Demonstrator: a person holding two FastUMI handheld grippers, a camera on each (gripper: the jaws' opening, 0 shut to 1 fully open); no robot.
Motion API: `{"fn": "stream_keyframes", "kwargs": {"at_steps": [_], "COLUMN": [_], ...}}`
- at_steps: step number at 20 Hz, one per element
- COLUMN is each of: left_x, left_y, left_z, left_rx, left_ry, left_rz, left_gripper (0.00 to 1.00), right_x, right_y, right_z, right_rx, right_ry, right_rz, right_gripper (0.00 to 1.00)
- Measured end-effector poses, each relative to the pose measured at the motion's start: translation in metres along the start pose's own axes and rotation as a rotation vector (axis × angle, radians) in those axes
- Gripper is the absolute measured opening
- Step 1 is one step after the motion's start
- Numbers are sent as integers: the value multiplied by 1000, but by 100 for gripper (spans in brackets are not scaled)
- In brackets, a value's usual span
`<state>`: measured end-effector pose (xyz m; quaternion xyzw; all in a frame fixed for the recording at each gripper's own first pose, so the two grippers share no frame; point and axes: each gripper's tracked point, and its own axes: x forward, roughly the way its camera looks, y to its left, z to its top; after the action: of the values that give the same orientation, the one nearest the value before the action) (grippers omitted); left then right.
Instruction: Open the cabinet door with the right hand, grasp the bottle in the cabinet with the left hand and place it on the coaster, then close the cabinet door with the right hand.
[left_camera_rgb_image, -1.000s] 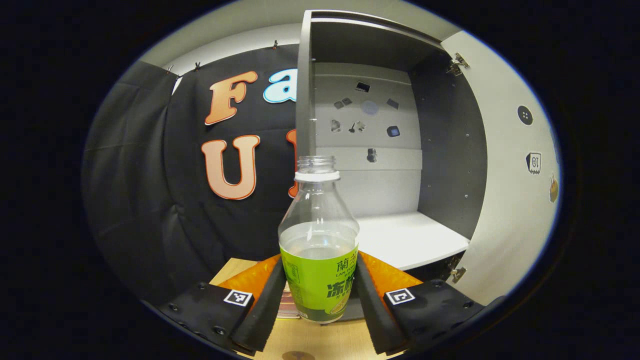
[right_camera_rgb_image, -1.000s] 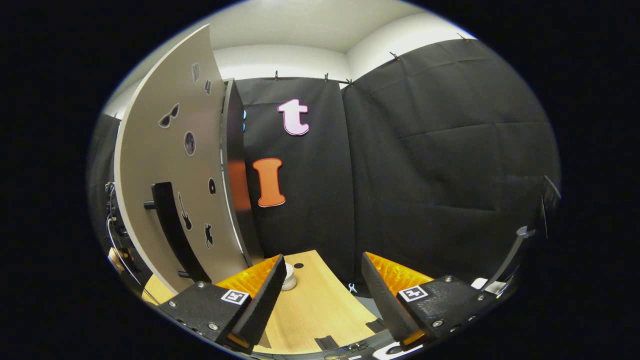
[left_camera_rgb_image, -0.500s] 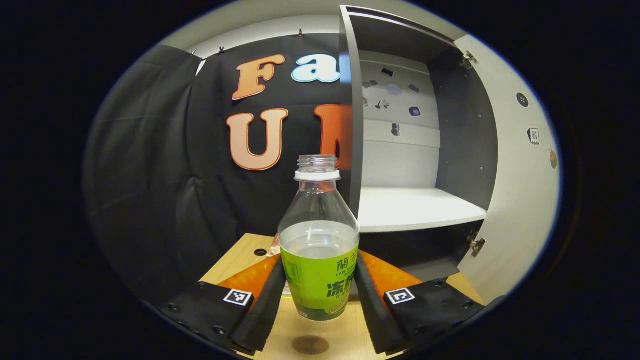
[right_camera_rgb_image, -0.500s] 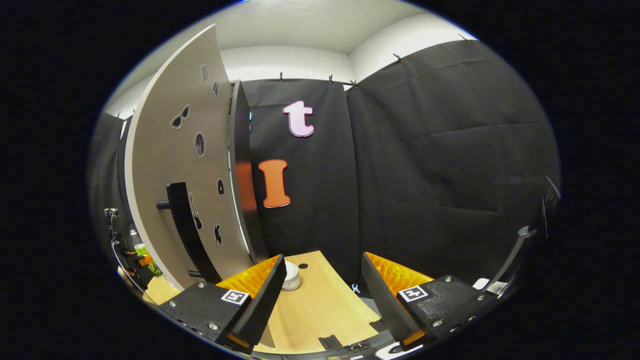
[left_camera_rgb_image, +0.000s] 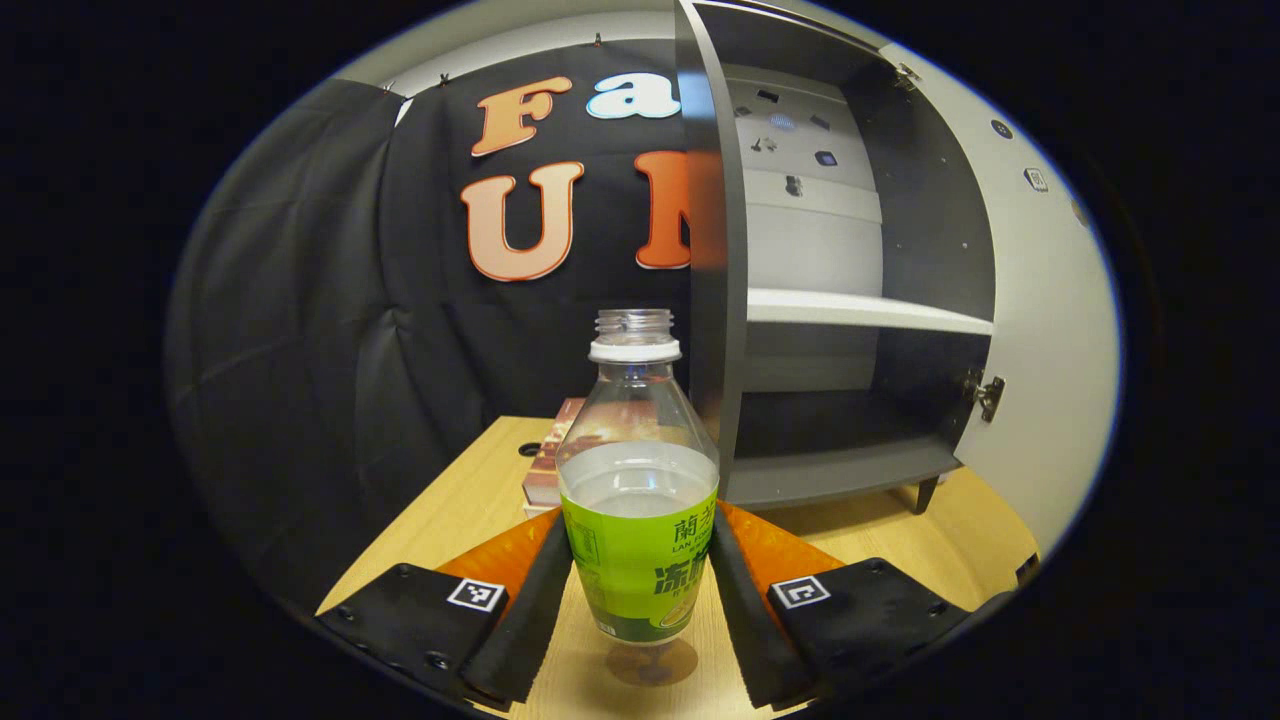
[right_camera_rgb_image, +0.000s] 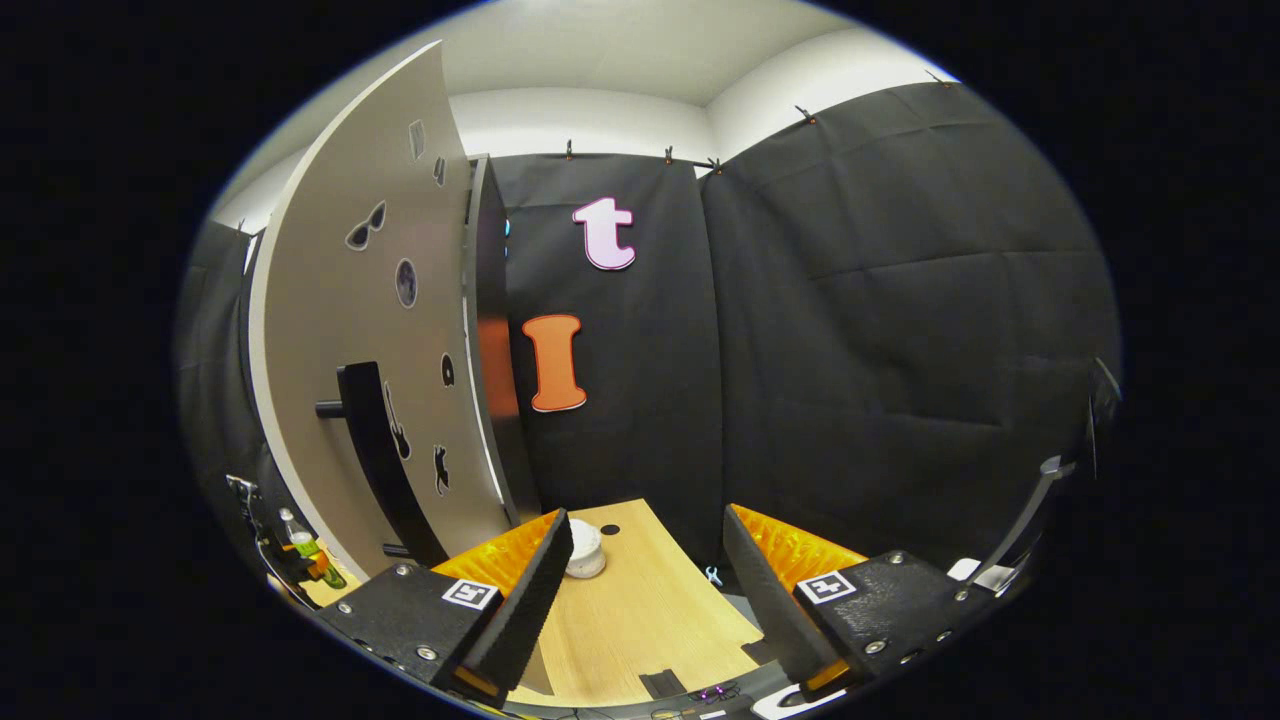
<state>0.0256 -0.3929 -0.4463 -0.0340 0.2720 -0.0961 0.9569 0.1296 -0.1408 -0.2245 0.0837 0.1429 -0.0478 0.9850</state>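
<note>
Left gripper (left_camera_rgb_image: 640, 590) clamped, right gripper (right_camera_rgb_image: 648, 590) agape

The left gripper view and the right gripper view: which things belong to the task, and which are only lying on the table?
Task things:
bottle, held in the left gripper
coaster under the bottle
cabinet door, open
right gripper, open, holding nothing

Just lying about:
book on the table
small white round object

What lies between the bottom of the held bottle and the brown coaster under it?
Nothing: in the left gripper view the bottle, clamped in the left tool, hangs above the coaster with only air between.
</note>
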Motion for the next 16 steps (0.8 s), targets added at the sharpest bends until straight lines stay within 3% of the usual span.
{"fn": "stream_keyframes", "kwargs": {"at_steps": [5, 16], "left_x": [6, 14], "left_y": [0, -5], "left_z": [-41, -78], "left_rx": [-23, -85], "left_ry": [29, 34], "left_rz": [-7, -10], "left_gripper": [82, 82], "right_x": [-5, -14], "right_y": [6, 19], "right_z": [-4, -11], "right_rx": [-12, -56], "right_ry": [14, 38], "right_rz": [-6, -5], "right_gripper": [93, 93]}}
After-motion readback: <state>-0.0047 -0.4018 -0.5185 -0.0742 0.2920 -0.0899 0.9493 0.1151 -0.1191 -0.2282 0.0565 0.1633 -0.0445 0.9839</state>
